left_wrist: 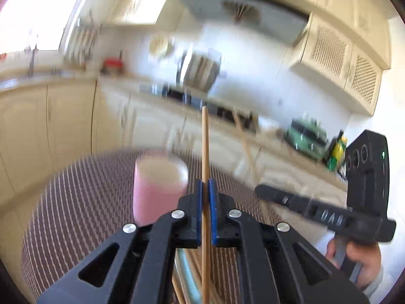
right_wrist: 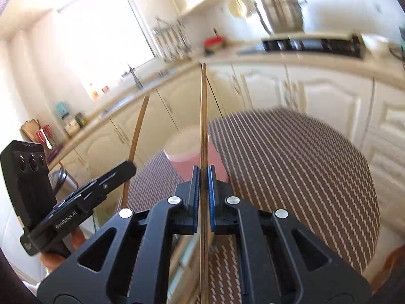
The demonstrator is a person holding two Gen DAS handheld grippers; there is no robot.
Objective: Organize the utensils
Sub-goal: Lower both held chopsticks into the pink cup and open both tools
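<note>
My left gripper (left_wrist: pixel 206 186) is shut on a wooden chopstick (left_wrist: pixel 205 147) that stands up between its blue pads. My right gripper (right_wrist: pixel 202 174) is shut on another wooden chopstick (right_wrist: pixel 203 116), also upright. Both are held above a round table with a striped brown mat (left_wrist: pixel 83 195). A pink cup (left_wrist: pixel 158 190) stands on the mat, just left of the left gripper and right behind the right gripper's fingers (right_wrist: pixel 184 152). The right gripper shows in the left wrist view (left_wrist: pixel 265 191); the left one shows in the right wrist view (right_wrist: pixel 129 167) with its chopstick (right_wrist: pixel 138 129).
More chopsticks and a pale blue tray edge (left_wrist: pixel 189 276) lie below the left gripper. Cream kitchen cabinets (right_wrist: pixel 316 101) and a counter with a stove (right_wrist: pixel 311 44) and a steel pot (right_wrist: pixel 282 12) stand behind the table. A sink and window are at the left.
</note>
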